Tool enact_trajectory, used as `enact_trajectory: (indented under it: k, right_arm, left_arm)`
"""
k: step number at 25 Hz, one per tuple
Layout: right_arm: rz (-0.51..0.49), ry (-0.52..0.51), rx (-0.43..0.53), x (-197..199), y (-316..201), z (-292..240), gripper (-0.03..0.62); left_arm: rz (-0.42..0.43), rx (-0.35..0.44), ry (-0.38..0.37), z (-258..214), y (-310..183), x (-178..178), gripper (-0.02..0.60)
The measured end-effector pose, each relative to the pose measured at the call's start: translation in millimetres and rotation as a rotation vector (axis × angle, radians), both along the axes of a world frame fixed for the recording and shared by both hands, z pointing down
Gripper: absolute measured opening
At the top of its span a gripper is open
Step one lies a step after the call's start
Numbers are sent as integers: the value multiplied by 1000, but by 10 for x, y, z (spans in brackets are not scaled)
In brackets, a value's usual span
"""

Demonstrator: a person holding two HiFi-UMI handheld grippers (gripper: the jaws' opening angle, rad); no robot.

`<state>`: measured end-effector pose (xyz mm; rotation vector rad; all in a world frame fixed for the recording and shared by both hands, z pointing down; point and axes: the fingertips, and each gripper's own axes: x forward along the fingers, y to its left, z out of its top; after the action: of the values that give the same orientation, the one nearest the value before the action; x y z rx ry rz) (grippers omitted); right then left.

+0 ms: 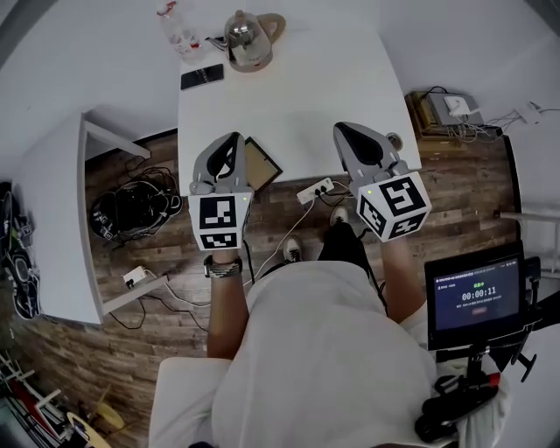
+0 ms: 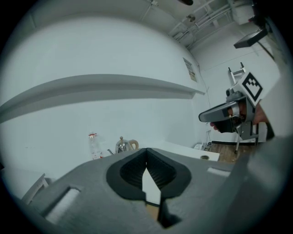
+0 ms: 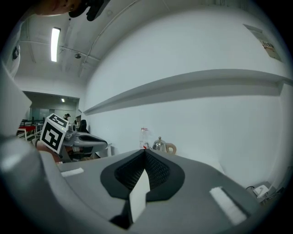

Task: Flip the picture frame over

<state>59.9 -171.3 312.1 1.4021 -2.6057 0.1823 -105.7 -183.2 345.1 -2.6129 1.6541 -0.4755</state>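
Observation:
The picture frame [image 1: 261, 164] lies flat at the front edge of the white table [image 1: 297, 96], a dark rim around a brown panel. My left gripper [image 1: 229, 142] hovers just left of the frame, jaws shut and empty. A brown sliver of the frame [image 2: 152, 211] shows below the closed left gripper [image 2: 146, 151]. My right gripper [image 1: 346, 131] is held over the table's front right part, well apart from the frame, shut with nothing in it. The right gripper view shows the right gripper [image 3: 145, 151] closed tip to tip, pointing level toward the wall.
At the table's far end stand a metal kettle [image 1: 249, 39], a clear bottle [image 1: 175, 26] and a black phone [image 1: 202, 76]. A small round object [image 1: 395, 140] sits near the right edge. A power strip [image 1: 315, 190], cables, a side table [image 1: 52, 227] and a screen [image 1: 477, 293] surround me.

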Motion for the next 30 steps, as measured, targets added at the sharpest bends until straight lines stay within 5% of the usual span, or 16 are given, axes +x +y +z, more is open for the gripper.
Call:
enact_trajectory:
  k: [15, 30]
  right_arm:
    - [24, 28, 89, -6, -54, -462, 2]
    - [18, 28, 77, -18, -64, -442, 2]
  left_arm:
    - [70, 114, 12, -629, -15, 230, 3]
    - [101, 117, 16, -642, 11, 349, 3]
